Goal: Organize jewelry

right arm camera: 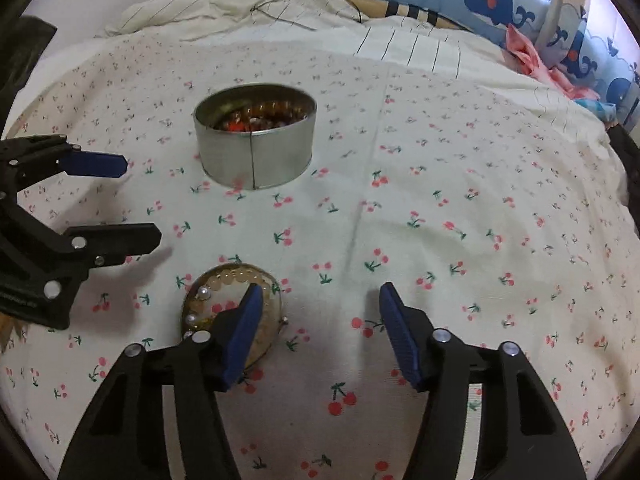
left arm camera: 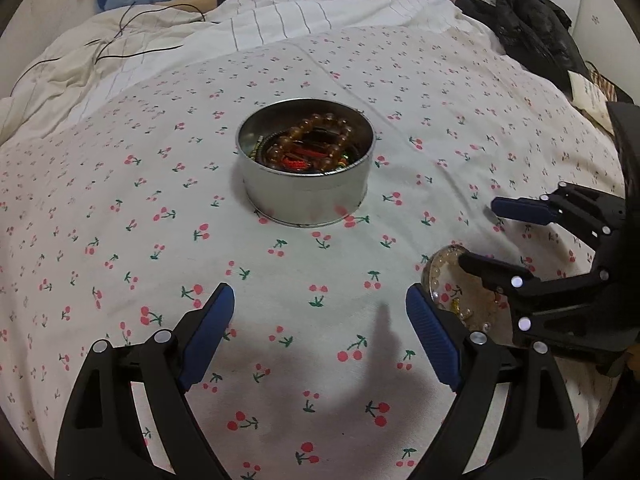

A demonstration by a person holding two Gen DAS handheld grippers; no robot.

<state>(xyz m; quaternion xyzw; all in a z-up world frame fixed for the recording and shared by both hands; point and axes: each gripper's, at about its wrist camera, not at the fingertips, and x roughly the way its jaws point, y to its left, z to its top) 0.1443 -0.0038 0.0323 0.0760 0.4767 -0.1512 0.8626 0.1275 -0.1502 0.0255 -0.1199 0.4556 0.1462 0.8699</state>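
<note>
A round silver tin (left arm camera: 306, 184) stands open on the cherry-print bedsheet, holding amber bead bracelets (left arm camera: 320, 140) and red cord pieces. It also shows in the right wrist view (right arm camera: 254, 152). A round clear lid with pearl beads (right arm camera: 224, 300) lies flat on the sheet, near the tin. In the left wrist view the lid (left arm camera: 456, 292) is partly hidden by the right gripper. My left gripper (left arm camera: 320, 316) is open and empty, above the sheet in front of the tin. My right gripper (right arm camera: 320, 308) is open and empty; its left finger (right arm camera: 244, 328) overlaps the lid.
The cherry-print sheet (left arm camera: 200, 240) covers the bed. A rumpled white quilt with a thin black cable (left arm camera: 120, 40) lies at the back. Black clothing (left arm camera: 528, 28) is piled at the right edge. A whale-print cushion (right arm camera: 500, 0) lines the wall.
</note>
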